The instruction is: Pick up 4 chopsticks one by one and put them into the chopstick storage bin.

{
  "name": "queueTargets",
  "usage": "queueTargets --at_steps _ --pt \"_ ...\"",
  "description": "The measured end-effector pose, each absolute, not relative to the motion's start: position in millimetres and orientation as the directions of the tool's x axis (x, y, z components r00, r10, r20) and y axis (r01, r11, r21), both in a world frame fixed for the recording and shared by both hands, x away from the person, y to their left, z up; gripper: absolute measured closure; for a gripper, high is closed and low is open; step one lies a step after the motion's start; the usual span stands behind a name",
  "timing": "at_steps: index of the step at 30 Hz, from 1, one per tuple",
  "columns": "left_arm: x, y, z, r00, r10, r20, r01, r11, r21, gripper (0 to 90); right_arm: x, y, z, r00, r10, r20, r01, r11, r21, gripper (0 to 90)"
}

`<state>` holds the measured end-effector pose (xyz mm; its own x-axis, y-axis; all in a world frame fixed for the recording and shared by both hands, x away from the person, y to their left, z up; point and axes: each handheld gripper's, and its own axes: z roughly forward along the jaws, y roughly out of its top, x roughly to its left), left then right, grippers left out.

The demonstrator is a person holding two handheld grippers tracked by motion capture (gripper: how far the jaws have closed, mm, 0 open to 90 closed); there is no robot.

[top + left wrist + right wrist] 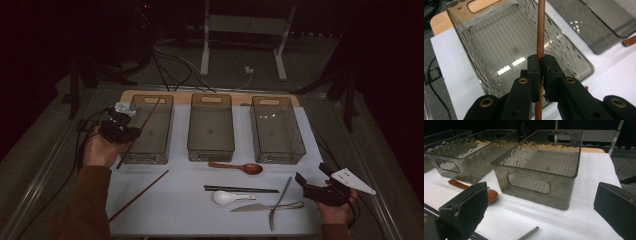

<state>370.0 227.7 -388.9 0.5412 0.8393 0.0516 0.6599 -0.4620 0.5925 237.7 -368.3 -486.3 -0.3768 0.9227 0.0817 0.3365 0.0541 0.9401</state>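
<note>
White table cover (190, 210) under everything, three smoky clear bins in a far row: left bin (161, 150), middle bin (210, 150), right bin (300, 142). Cutlery spread along the near side: second brown chopstick (139, 195) lying loose near-left, black chopsticks (240, 189), brown spoon (237, 167), white spoon (227, 197), knife (265, 206), thin metal utensil (280, 202) crossing it. Left gripper (131, 133) sits over the left bin's left part, jaws pressed together and pinching a brown chopstick (540, 30) partway along its length; the stick runs slanted from beyond the bin's near-left corner to above its far wall, lifted, not resting in the bin. Right gripper (312, 182) hangs at the near-right corner, jaws spread wide, nothing between them, the right bin ahead of it. Looks like sorting, chopstick going into the left bin. Risks: the stick looks about as long as the bin, so letting go at this slant could leave one end propped on the rim or tip it out; the narrow pinch on a thin round stick could let it swivel or slip; lowering too far left could nudge the bin wall.
</note>
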Motion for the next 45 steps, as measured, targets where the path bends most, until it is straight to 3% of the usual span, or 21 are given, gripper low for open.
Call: queueTargets --at_steps 26,27,28,29,34,45 --pt "418 227 -414 0.422 0.906 -0.012 0.732 -0.333 0.595 85.7 238 -368 -486 -0.379 0.921 0.084 0.336 0.053 0.940 0.0" --pt "419 227 -415 0.418 0.908 -0.021 0.731 -0.323 0.602 83.7 237 -369 -486 -0.379 0.921 0.084 0.336 0.052 0.941 0.0" --pt "420 227 -416 0.408 0.913 -0.021 0.728 -0.312 0.610 74.9 237 -369 -486 -0.379 0.921 0.084 0.336 0.052 0.940 0.0" --pt "421 227 -417 0.392 0.920 -0.025 0.729 -0.294 0.618 74.9 237 -369 -486 -0.379 0.921 0.084 0.336 0.052 0.940 0.0" --pt "420 225 -418 0.346 0.938 -0.005 0.707 -0.257 0.659 27.0 237 -370 -486 -0.379 0.922 0.085 0.333 0.050 0.942 0.0" --pt "412 229 -412 0.355 0.935 -0.012 0.678 -0.249 0.691 2.3 236 -369 -486 -0.379 0.921 0.087 0.335 0.048 0.941 0.0"
